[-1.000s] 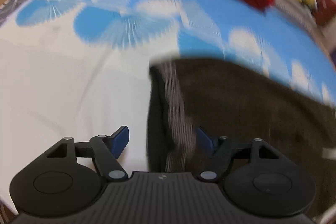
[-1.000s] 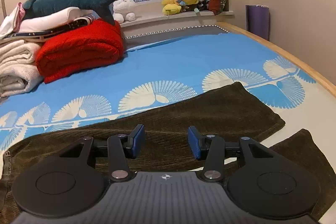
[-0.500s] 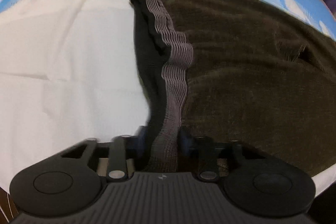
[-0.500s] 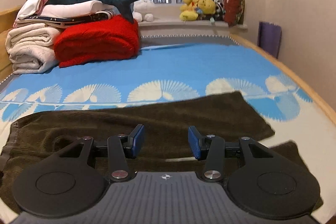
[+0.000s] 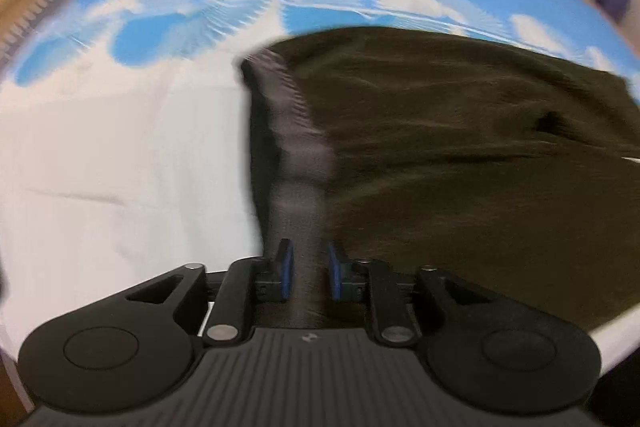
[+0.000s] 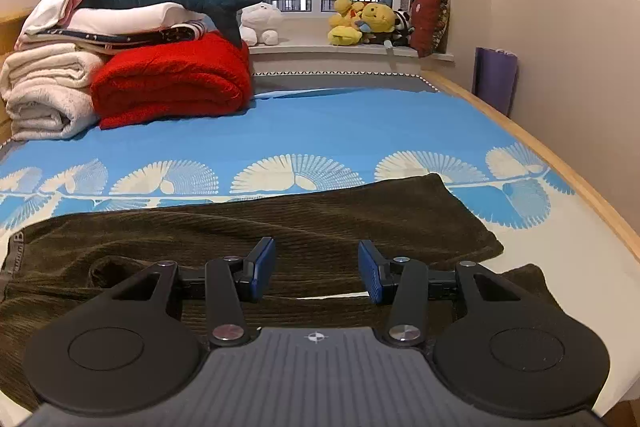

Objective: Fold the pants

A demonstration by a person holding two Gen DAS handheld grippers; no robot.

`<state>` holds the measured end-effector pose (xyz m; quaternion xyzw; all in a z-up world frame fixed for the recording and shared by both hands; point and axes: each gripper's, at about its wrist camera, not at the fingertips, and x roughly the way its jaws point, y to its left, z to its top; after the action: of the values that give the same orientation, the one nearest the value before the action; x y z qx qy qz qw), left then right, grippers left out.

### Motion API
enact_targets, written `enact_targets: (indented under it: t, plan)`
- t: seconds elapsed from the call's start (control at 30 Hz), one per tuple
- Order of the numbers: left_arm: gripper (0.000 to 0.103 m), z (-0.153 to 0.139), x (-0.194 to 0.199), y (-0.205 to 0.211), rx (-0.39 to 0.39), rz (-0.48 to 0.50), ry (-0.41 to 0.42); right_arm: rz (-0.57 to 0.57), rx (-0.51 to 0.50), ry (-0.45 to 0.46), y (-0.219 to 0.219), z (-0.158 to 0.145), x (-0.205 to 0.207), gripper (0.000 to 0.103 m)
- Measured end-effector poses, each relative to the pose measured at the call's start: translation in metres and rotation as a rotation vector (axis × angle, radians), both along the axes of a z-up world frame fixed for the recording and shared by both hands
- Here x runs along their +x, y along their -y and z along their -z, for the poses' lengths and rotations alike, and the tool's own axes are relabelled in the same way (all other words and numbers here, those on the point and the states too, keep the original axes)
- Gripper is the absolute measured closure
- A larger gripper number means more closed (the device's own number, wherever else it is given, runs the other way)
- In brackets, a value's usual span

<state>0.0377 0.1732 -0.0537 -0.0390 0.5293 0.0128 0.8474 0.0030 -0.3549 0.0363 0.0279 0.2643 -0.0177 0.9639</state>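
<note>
Dark brown corduroy pants (image 6: 304,223) lie flat across the bed, waist at the left and both legs running right. In the left wrist view the pants (image 5: 460,147) fill the right half, and their grey elastic waistband (image 5: 300,147) runs toward me. My left gripper (image 5: 308,273) is shut on the near end of that waistband, which passes between the blue pads. My right gripper (image 6: 316,269) is open and empty, hovering over the gap between the two legs near the bed's front edge.
The bed has a blue and white fan-print sheet (image 6: 360,131). A red blanket (image 6: 172,83) and a stack of folded towels (image 6: 44,91) with a plush shark sit at the far left. Stuffed toys (image 6: 360,23) line the windowsill. A wooden bed rail (image 6: 560,167) runs along the right.
My left gripper went from open beside the waistband to shut on it, then pulled back and lifted a little. My right gripper stayed open and rose slightly.
</note>
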Motion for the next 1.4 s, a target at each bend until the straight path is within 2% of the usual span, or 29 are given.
enact_targets:
  t: [0.03,0.07,0.1,0.13,0.23,0.3,0.37,0.47,0.57,0.67,0.73,0.77,0.83,0.87,0.9,0.93,0.97,1.0,1.03,1.07,1.13,1.27,1.33,1.4]
  plan:
    - [0.061,0.007,0.003,0.001,-0.038,0.014,-0.045,0.002,0.009,0.003,0.0,-0.001,-0.001,0.055]
    - [0.056,0.018,0.006,0.004,-0.038,0.02,-0.109,0.007,0.024,0.006,0.0,-0.002,-0.003,0.055]
    - [0.06,0.03,0.008,0.007,0.01,0.019,-0.183,0.011,0.036,0.007,0.0,-0.003,-0.004,0.054]
    - [0.061,0.036,0.009,0.009,0.043,0.025,-0.213,0.016,0.05,0.009,-0.001,-0.003,-0.005,0.053]
    - [0.059,0.022,0.009,0.01,0.02,0.007,-0.145,0.029,0.104,0.017,-0.001,-0.005,-0.008,0.05]
    - [0.05,0.003,0.004,0.013,0.009,0.014,-0.073,0.03,0.135,0.02,-0.003,-0.004,-0.01,0.048]
    - [0.04,-0.011,-0.004,0.019,0.042,0.037,-0.013,0.021,0.132,0.015,-0.007,-0.002,-0.008,0.046]
    - [0.034,-0.031,-0.013,0.027,0.07,0.06,0.077,-0.006,0.1,0.003,-0.014,0.002,-0.004,0.045]
    - [0.032,-0.033,-0.015,0.027,0.045,0.055,0.148,-0.033,0.068,-0.006,-0.018,0.008,0.0,0.045]
    - [0.032,-0.021,-0.014,0.026,0.037,0.033,0.2,-0.034,0.058,-0.029,-0.016,0.014,0.007,0.045]
    - [0.034,-0.008,-0.003,0.029,0.069,0.05,0.135,-0.033,0.061,-0.038,-0.015,0.019,0.011,0.045]
    - [0.036,-0.007,0.002,0.033,0.111,0.058,0.139,-0.036,0.061,-0.048,-0.014,0.022,0.014,0.046]
    - [0.038,-0.011,0.01,0.036,0.125,0.067,0.168,-0.039,0.049,-0.053,-0.015,0.031,0.019,0.048]
    - [0.049,-0.013,0.017,0.035,0.095,0.058,0.179,-0.039,0.04,-0.055,-0.015,0.036,0.02,0.049]
    - [0.073,-0.015,0.022,0.034,0.06,0.051,0.185,-0.043,0.024,-0.081,-0.016,0.042,0.025,0.056]
    - [0.084,-0.018,0.028,0.034,0.029,0.05,0.189,-0.05,0.016,-0.098,-0.016,0.045,0.029,0.07]
    - [0.098,-0.02,0.033,0.036,0.006,0.054,0.197,-0.052,0.015,-0.09,-0.016,0.045,0.033,0.077]
    - [0.101,-0.022,0.039,0.039,0.001,0.063,0.21,-0.052,0.016,-0.074,-0.016,0.045,0.035,0.084]
    - [0.101,-0.023,0.042,0.041,0.005,0.072,0.223,-0.055,0.016,-0.069,-0.016,0.045,0.037,0.091]
    - [0.101,-0.025,0.049,0.046,0.017,0.082,0.237,-0.062,0.016,-0.071,-0.016,0.046,0.039,0.093]
    - [0.1,-0.027,0.057,0.053,0.018,0.085,0.251,-0.079,0.015,-0.083,-0.018,0.049,0.045,0.093]
    - [0.098,-0.032,0.105,0.049,-0.064,0.045,0.262,-0.109,0.032,-0.094,-0.02,0.05,0.055,0.093]
    - [0.095,-0.032,0.133,0.046,-0.078,0.035,0.275,-0.113,0.042,-0.103,-0.02,0.051,0.059,0.093]
    - [0.084,-0.023,0.165,0.045,-0.044,0.033,0.279,-0.132,0.028,-0.106,-0.023,0.051,0.062,0.092]
